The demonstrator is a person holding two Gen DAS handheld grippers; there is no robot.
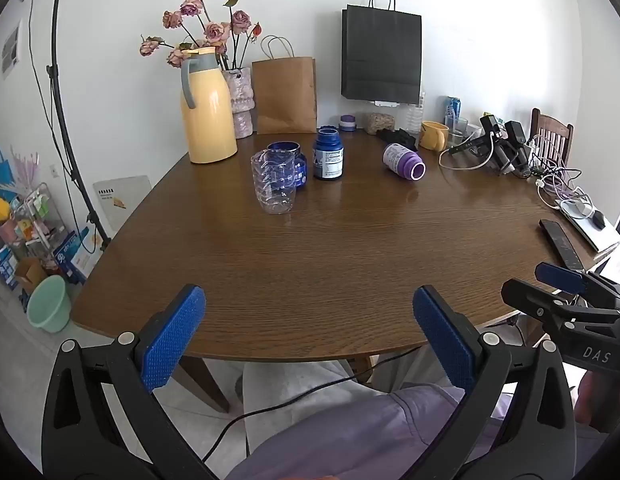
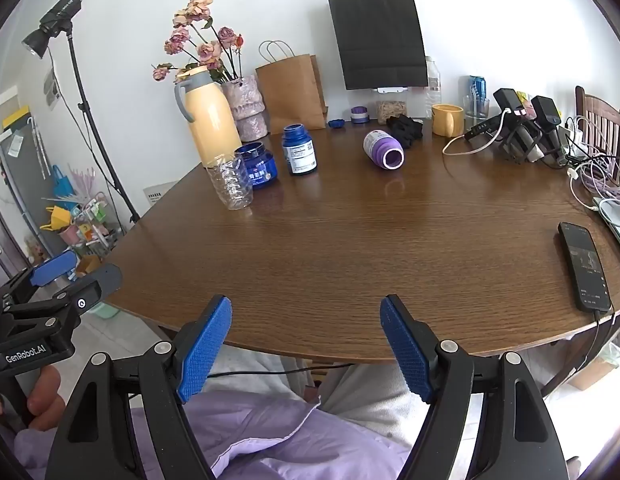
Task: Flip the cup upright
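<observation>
A purple and white cup (image 1: 403,160) lies on its side on the brown table (image 1: 329,248), mouth toward me, at the far middle right. It also shows in the right wrist view (image 2: 383,149). My left gripper (image 1: 308,334) is open and empty over the table's near edge, far from the cup. My right gripper (image 2: 306,346) is open and empty, also at the near edge. Each gripper shows at the edge of the other's view.
A clear plastic cup (image 1: 274,182), a blue jar (image 1: 290,164) and a blue bottle (image 1: 328,155) stand at the far left. A yellow jug (image 1: 208,108), vase and paper bags stand behind. A phone (image 2: 585,266), cables and devices (image 2: 521,128) lie at right.
</observation>
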